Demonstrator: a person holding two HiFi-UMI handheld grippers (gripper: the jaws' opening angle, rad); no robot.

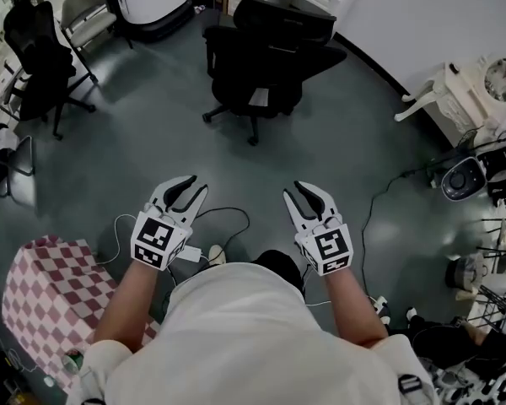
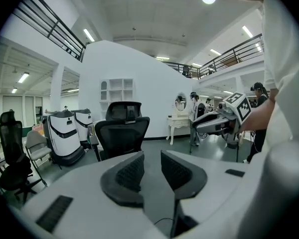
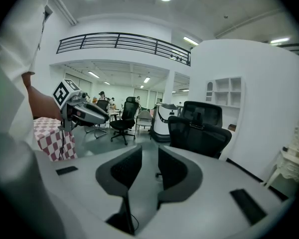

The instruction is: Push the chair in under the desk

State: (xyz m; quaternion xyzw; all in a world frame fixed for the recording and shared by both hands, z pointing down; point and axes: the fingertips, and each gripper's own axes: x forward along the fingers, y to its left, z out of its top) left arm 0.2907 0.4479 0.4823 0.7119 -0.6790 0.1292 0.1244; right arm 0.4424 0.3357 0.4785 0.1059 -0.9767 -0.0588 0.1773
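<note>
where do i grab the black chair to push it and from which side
Take the backrest by its upper edge, below the headrest, coming from the near side: the chair's back seems turned toward the left gripper and right gripper, both open. One on each side should keep the wheeled base rolling straight.

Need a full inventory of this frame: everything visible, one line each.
office chair: 1, black, straight ahead, near the white wall
second office chair: 1, black, far left
folding chair: 1, grey, top left
wheeled units: 2, white with black trim, behind the chairs
checked cloth: 1, red and white, lower left
dressing table: 1, white, right edge
cables: several, dark, on the grey floor
left tongs: 1, white, black pads, open, empty
right tongs: 1, same, open, empty
</note>
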